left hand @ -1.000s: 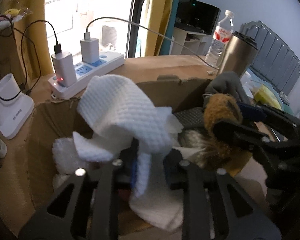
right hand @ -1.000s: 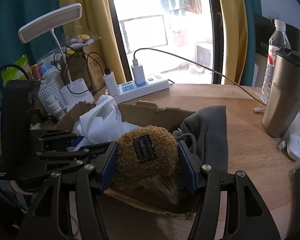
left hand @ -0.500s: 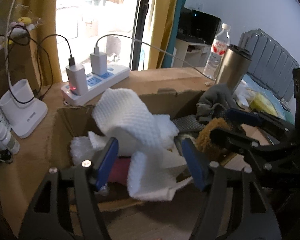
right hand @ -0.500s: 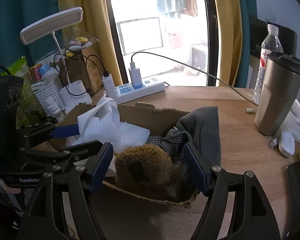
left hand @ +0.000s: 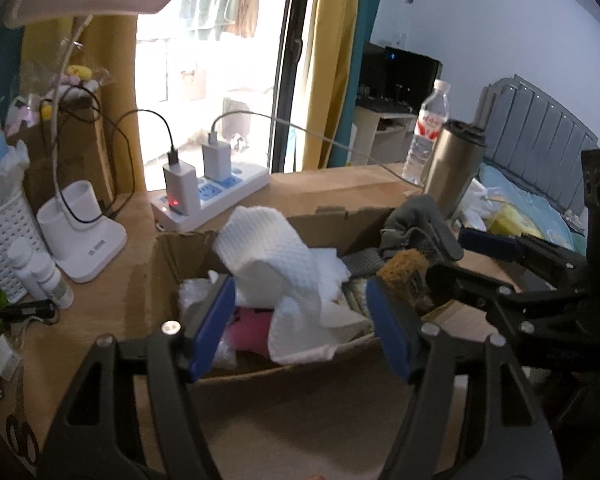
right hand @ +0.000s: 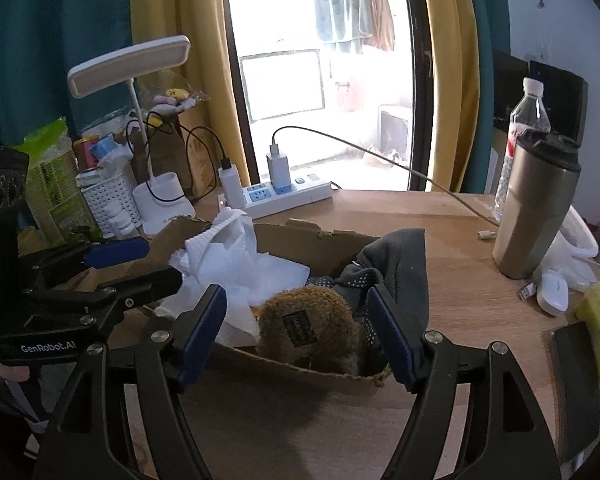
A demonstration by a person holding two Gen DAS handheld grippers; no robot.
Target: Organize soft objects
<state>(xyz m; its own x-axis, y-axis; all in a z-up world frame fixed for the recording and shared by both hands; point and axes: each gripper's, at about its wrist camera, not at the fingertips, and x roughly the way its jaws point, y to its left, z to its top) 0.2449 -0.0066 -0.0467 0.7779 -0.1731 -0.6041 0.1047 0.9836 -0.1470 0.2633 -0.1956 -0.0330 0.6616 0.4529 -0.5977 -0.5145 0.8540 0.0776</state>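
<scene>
An open cardboard box (left hand: 172, 248) (right hand: 320, 240) on the wooden desk holds soft items. In it lie a white waffle cloth (left hand: 268, 248) (right hand: 228, 256), a brown plush toy (right hand: 308, 320) (left hand: 404, 268) with a dark label, a grey dotted sock or cloth (right hand: 400, 264) (left hand: 416, 216) and something pink (left hand: 248, 328). My left gripper (left hand: 298, 292) (right hand: 160, 260) hovers open just short of the box's near-left side, holding nothing. My right gripper (right hand: 296, 300) (left hand: 448, 254) is open in front of the plush, its pads clear of it.
A power strip (right hand: 292, 194) with chargers and cables lies behind the box. A steel tumbler (right hand: 536, 208), a water bottle (right hand: 528, 108), a white mouse (right hand: 554, 292) and a phone (right hand: 576, 380) sit to the right. A lamp base (left hand: 80, 240) and white basket (left hand: 0, 240) stand left.
The left gripper opened and let the white cloth drop into the box. The right gripper opened off the brown plush, which settled inside. Both grippers drew back and upward.
</scene>
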